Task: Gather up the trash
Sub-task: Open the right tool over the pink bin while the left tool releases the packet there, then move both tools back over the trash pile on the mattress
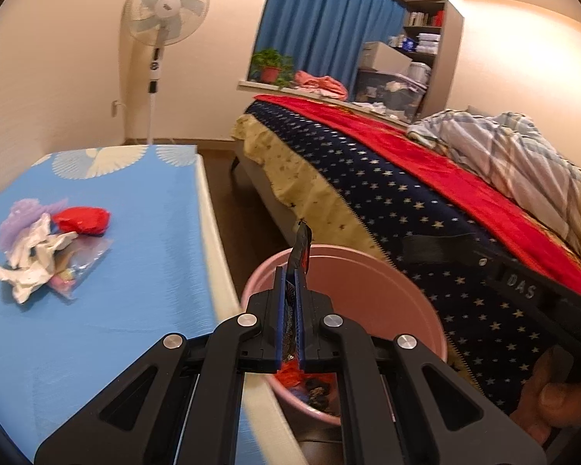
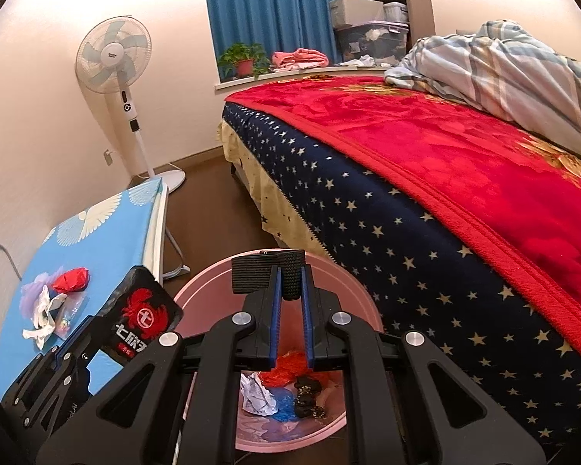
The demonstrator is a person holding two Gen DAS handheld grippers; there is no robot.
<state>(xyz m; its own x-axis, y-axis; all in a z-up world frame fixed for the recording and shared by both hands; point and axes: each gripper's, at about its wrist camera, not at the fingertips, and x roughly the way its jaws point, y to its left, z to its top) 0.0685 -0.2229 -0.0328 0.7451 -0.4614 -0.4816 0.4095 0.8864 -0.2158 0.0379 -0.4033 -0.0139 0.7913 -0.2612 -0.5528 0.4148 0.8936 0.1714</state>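
Observation:
My left gripper [image 1: 290,271] is shut on a black snack wrapper [image 1: 301,246] with a red crab print [image 2: 143,317], held edge-on over the pink bin [image 1: 368,259]. My right gripper [image 2: 292,269] is above the same bin [image 2: 352,310], shut on a black ribbed strap [image 2: 292,279] rolled at its fingertips. In the bin lie crumpled white paper [image 2: 255,395], an orange-red wrapper [image 2: 286,364], blue plastic [image 2: 286,405] and a dark lump [image 2: 308,391]. A trash pile rests on the blue table [image 1: 135,232]: a red crumpled wrapper [image 1: 83,220], white paper [image 1: 31,263], a clear bag [image 1: 77,267].
The bin stands on the floor in the narrow gap between the table's edge [image 1: 217,240] and a bed [image 1: 406,193] with a starred cover and red blanket. A standing fan [image 1: 162,11] is at the far wall. A hand [image 1: 554,399] shows at lower right.

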